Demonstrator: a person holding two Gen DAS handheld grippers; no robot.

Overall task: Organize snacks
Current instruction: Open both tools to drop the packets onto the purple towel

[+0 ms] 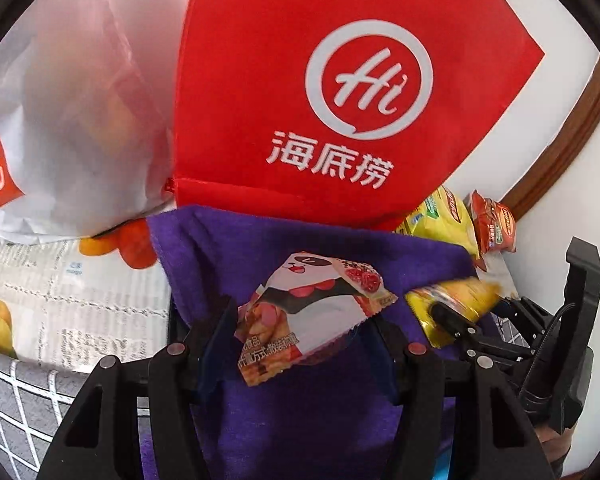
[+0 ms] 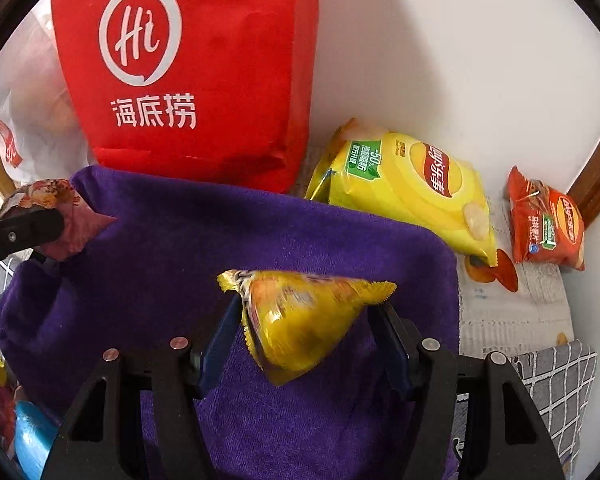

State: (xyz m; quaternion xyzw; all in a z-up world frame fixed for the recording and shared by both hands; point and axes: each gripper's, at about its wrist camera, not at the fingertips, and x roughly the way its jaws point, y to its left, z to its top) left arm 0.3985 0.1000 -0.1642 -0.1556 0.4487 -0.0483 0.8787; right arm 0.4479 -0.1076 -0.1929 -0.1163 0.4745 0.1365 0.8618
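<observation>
My left gripper [image 1: 300, 320] is shut on a white panda-print snack packet [image 1: 308, 312], held above a purple towel [image 1: 300, 400]. In the right wrist view that packet [image 2: 56, 216] shows at the left edge with the left gripper's finger beside it. My right gripper [image 2: 304, 320] is shut on a yellow triangular snack packet [image 2: 300, 320], also over the purple towel [image 2: 180, 240]. The same yellow packet [image 1: 452, 304] appears at the right of the left wrist view.
A red fabric bag [image 2: 188, 68] with a white logo stands behind the towel against a white wall. A yellow chip bag [image 2: 404, 192] and a small red chip bag [image 2: 544, 220] lie at the right. A white plastic bag [image 1: 72, 120] sits left. Grey checked cloth [image 2: 556, 384] lies alongside.
</observation>
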